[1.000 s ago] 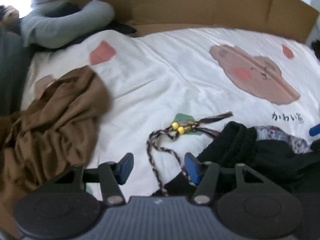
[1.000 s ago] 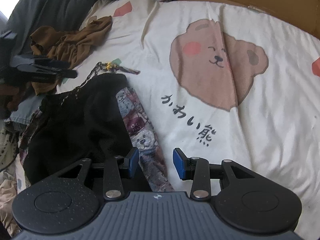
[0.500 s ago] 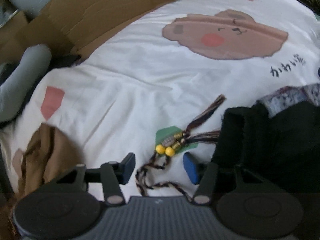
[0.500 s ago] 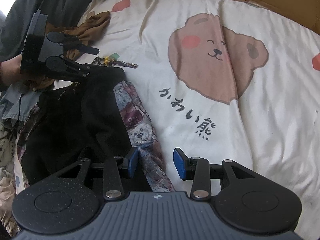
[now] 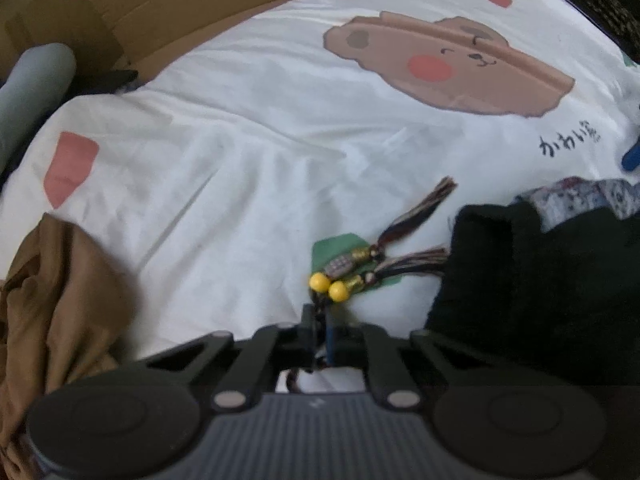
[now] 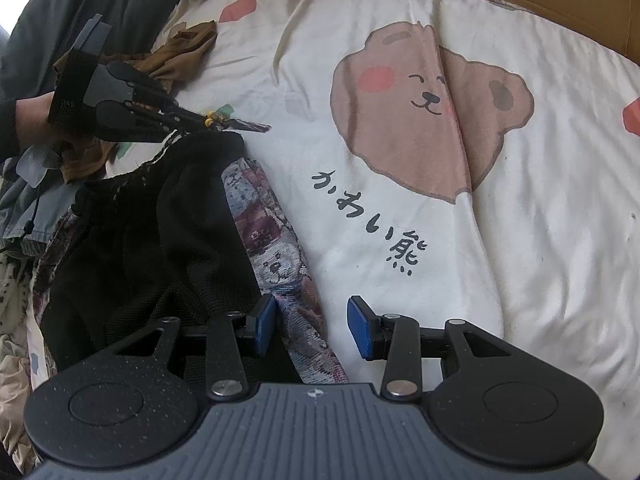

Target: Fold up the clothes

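Note:
A black knit garment [image 6: 152, 240] with a bear-patterned lining [image 6: 276, 256] lies crumpled at the left of the white bear-print bedsheet [image 6: 520, 208]. Its braided drawcord with yellow beads [image 5: 328, 286] trails onto the sheet. My left gripper [image 5: 318, 332] is shut on that cord just behind the beads; in the right wrist view it [image 6: 200, 120] sits at the garment's far corner, held by a hand [image 6: 28, 120]. My right gripper [image 6: 312, 320] stands open over the near patterned edge, which runs between its fingers beside the left pad [image 6: 264, 320].
A brown garment [image 5: 52, 300] is heaped left of the cord. Cardboard [image 5: 180, 8] lines the far edge of the bed, with a grey bolster-like shape [image 5: 36, 80] in the corner. More crumpled clothes [image 6: 16, 280] lie at the near left.
My left gripper came down onto the braided cord and closed on it, rolling as it went. My right gripper stayed where it was, still open.

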Demonstrator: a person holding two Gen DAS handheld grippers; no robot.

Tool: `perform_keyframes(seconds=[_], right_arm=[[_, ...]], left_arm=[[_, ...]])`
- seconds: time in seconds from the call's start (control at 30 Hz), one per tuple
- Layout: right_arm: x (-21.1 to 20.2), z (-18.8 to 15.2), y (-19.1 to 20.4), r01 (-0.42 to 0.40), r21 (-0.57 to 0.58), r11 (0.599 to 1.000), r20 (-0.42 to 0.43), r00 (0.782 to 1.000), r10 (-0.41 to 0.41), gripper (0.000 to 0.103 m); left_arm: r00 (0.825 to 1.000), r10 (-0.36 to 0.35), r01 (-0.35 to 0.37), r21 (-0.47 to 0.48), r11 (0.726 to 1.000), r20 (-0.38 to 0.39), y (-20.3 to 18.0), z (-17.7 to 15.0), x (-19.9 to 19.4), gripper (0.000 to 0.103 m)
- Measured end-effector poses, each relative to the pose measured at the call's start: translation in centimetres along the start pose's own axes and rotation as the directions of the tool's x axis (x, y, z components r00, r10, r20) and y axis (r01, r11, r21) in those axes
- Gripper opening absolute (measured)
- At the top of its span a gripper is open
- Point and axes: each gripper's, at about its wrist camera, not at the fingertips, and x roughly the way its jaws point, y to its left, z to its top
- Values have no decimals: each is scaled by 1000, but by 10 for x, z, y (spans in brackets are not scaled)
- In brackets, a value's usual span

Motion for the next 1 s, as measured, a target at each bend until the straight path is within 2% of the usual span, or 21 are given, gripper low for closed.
perform_keyframes(seconds=[0.17,0.4,0.57,0.8,1.0], right_arm=[[-1,0,-2,0,3,1000,1,1000,0,46],[-3,1,-5,3,5,1000,10,1000,-3,46],[-5,2,-5,4,9,1000,19,1000,-5,46],[-7,3,-6,5,6,1000,31,1000,-5,46],[-11,7,-7,8,10,1000,59,998,-8,46]], left_arm=[[999,-17,18,-21,1000,30,-1,-4,-17,3],[992,-27,42,-115,993,125,3,-12,-72,3],[982,-41,63,-115,991,182,-3,-12,-113,3],[970,-74,102,-112,988,230,-24,-21,-159,3],[961,-154,184,-112,977,232,-60,-34,-187,3]])
